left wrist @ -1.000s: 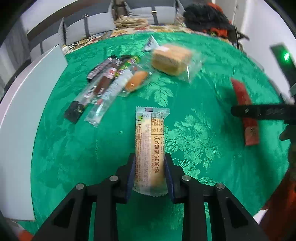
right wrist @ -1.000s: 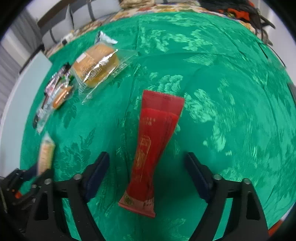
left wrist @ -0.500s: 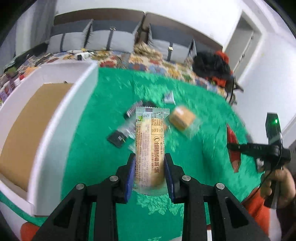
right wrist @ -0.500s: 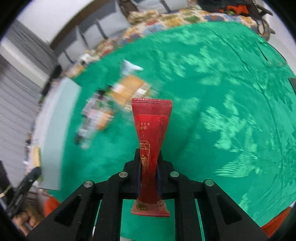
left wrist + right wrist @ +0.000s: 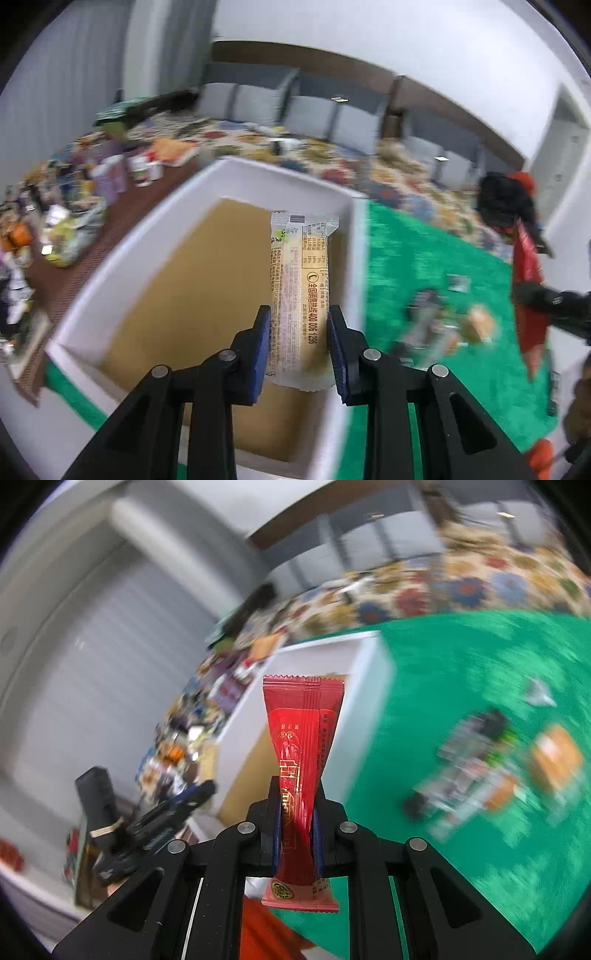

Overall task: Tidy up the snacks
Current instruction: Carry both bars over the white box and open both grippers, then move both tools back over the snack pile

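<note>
White box (image 5: pixel 354 236) interior only in left view; left tool (image 5: pixel 298 347) pinching beige snack (image 5: pixel 299 295); right tool (image 5: pixel 295 827) pinching red packet (image 5: pixel 301 768).

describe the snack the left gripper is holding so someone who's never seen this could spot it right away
Find the white box with the tan floor at the edge of the green tablecloth. Above it, the left gripper pinches a long cream snack packet. Unlike the red packet in the right gripper, it is pale with dark print.

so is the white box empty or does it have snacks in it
Empty as far as shown: the white rectangular box shows only bare tan floor; the near corner is hidden.
</note>
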